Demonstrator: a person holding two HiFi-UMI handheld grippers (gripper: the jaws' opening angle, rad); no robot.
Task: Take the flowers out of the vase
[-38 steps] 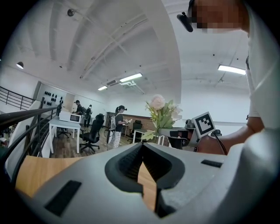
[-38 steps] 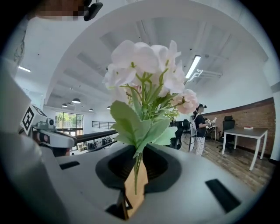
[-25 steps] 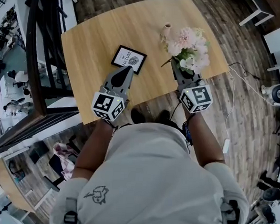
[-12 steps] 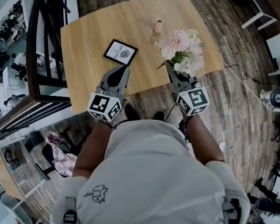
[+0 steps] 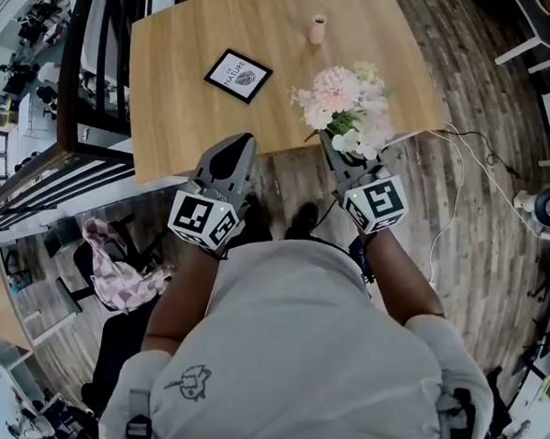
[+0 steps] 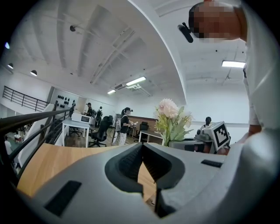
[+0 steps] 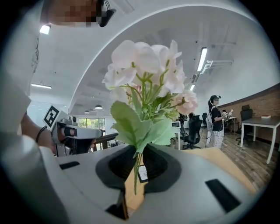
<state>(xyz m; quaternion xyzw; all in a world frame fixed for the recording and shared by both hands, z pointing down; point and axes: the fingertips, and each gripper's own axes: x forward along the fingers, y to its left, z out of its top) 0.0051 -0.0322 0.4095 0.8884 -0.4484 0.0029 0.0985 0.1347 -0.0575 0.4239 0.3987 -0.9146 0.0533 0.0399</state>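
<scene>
A bunch of pink and white flowers with green leaves hangs over the table's near edge, its stems pinched in my right gripper. In the right gripper view the thin green stem runs down between the jaws of my right gripper, and the flowers fill the view above. The small pink vase stands alone far back on the wooden table. My left gripper is shut and holds nothing, level with the table's near edge. The left gripper view shows its jaws closed together and the flowers off to the right.
A black-framed picture lies on the table left of the vase. A dark railing runs along the table's left side. A cable trails over the wooden floor at the right. People, desks and chairs stand in the far background.
Both grippers have drawn back from the table toward the person. The flowers have travelled with the right gripper, away from the vase, which stays on the table.
</scene>
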